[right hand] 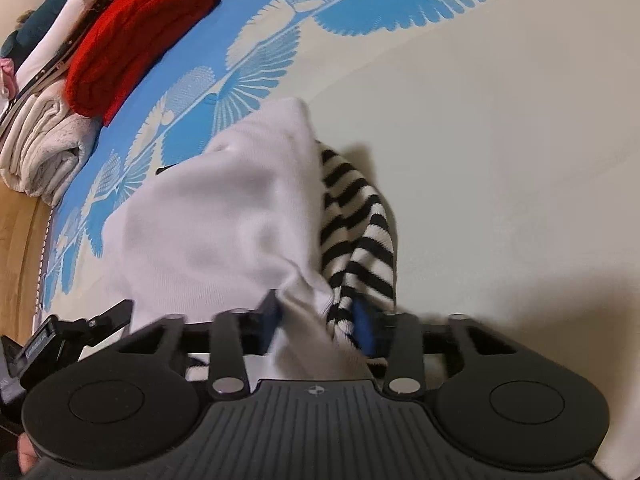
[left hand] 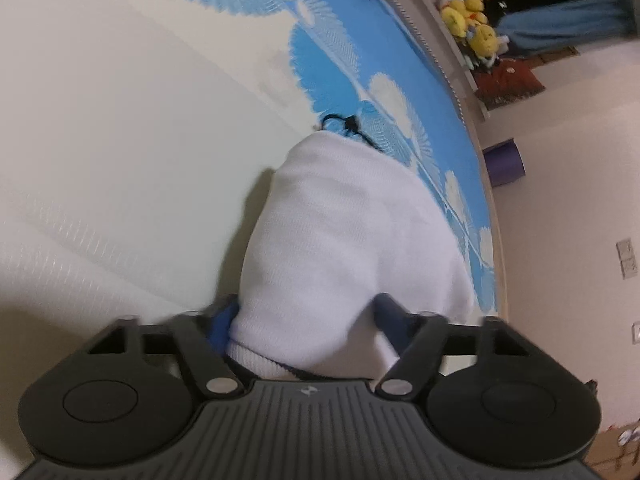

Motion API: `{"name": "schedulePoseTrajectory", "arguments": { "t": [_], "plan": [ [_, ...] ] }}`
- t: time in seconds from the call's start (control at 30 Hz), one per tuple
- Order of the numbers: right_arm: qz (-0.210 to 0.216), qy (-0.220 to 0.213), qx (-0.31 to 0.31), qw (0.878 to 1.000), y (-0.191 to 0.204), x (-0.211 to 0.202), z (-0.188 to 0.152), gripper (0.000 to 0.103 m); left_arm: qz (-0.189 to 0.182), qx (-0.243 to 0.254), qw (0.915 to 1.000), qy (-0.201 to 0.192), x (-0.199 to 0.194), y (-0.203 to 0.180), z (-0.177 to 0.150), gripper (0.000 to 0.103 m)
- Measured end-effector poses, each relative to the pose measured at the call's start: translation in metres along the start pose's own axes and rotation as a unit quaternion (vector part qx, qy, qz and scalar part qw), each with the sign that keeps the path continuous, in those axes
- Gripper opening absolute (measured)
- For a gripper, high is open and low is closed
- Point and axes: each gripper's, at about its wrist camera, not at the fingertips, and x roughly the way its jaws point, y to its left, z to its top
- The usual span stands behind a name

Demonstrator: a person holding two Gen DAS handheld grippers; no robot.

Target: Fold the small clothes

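white knit garment (right hand: 224,224): plain white
striped sleeve (right hand: 356,216): black and white bands
bed cover (right hand: 256,60): cream with blue fan-leaf print
folded red knit (right hand: 136,40): solid red
plush toys (left hand: 472,24): yellow
rolled mat (left hand: 505,162): purple
gripper pads (right hand: 363,326): blue

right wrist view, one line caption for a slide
Right tongs gripping white garment with striped sleeve over patterned bedsheet.

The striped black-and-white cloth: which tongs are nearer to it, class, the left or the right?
Right. The right tongs have the striped cloth bunched between their fingers with the white garment. The left tongs straddle only white fabric; no stripes show there.
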Motion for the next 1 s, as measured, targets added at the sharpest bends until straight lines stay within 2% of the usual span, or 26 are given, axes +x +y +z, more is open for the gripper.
{"name": "schedulePoseTrajectory", "arguments": {
  "t": [0.07,0.1,0.17,0.23,0.33,0.37,0.47,0.53,0.6,0.73,0.77,0.8,0.87,0.93,1.0],
  "plan": [
    [-0.012,-0.011,-0.004,1.0,0.009,0.0,0.0,0.022,0.005,0.037,0.9993,-0.003,-0.011,-0.016,0.008,0.045],
    [-0.016,-0.017,0.001,1.0,0.012,0.0,0.002,0.02,0.003,0.058,0.9983,-0.005,-0.018,-0.024,0.014,0.042],
    [-0.01,-0.035,0.02,0.999,0.02,-0.001,0.005,0.017,0.007,0.106,0.9941,-0.018,-0.037,-0.045,0.035,0.041],
    [0.008,-0.06,0.007,0.998,0.038,-0.001,0.011,0.016,0.023,0.134,0.9901,-0.034,-0.053,-0.057,0.056,0.041],
    [0.043,-0.097,-0.025,0.994,0.071,0.004,0.025,0.015,0.042,0.157,0.9851,-0.056,-0.072,-0.057,0.104,0.043],
    [0.054,-0.102,-0.029,0.993,0.08,0.01,0.032,0.015,0.051,0.151,0.9856,-0.056,-0.074,-0.051,0.118,0.047],
    [0.051,-0.097,-0.029,0.994,0.101,0.035,0.048,0.015,0.106,0.129,0.9841,-0.061,-0.091,-0.023,0.149,0.048],
    [0.041,-0.072,-0.019,0.996,0.106,0.057,0.054,0.014,0.122,0.162,0.9776,-0.055,-0.108,-0.019,0.149,0.048],
    [0.015,-0.059,-0.021,0.998,0.111,0.07,0.053,0.011,0.124,0.217,0.9671,-0.049,-0.123,-0.024,0.131,0.048],
    [-0.01,-0.06,-0.039,0.997,0.113,0.071,0.051,0.01,0.092,0.233,0.968,-0.013,-0.118,-0.016,0.09,0.051],
    [-0.016,-0.065,-0.042,0.997,0.113,0.068,0.051,0.011,0.106,0.245,0.9639,0.002,-0.103,-0.009,0.079,0.052],
    [-0.026,-0.073,-0.047,0.996,0.113,0.064,0.051,0.012,0.14,0.26,0.9553,0.021,-0.085,0.0,0.069,0.053],
    [-0.031,-0.089,-0.048,0.994,0.11,0.049,0.05,0.015,0.182,0.273,0.9444,0.026,-0.07,0.017,0.055,0.064],
    [-0.002,-0.086,-0.04,0.996,0.104,0.038,0.046,0.021,0.17,0.253,0.9523,0.023,-0.075,0.015,0.058,0.064],
    [0.02,-0.073,-0.048,0.996,0.103,0.031,0.039,0.037,0.141,0.251,0.9576,0.003,-0.09,0.01,0.062,0.064]
  ]
}}
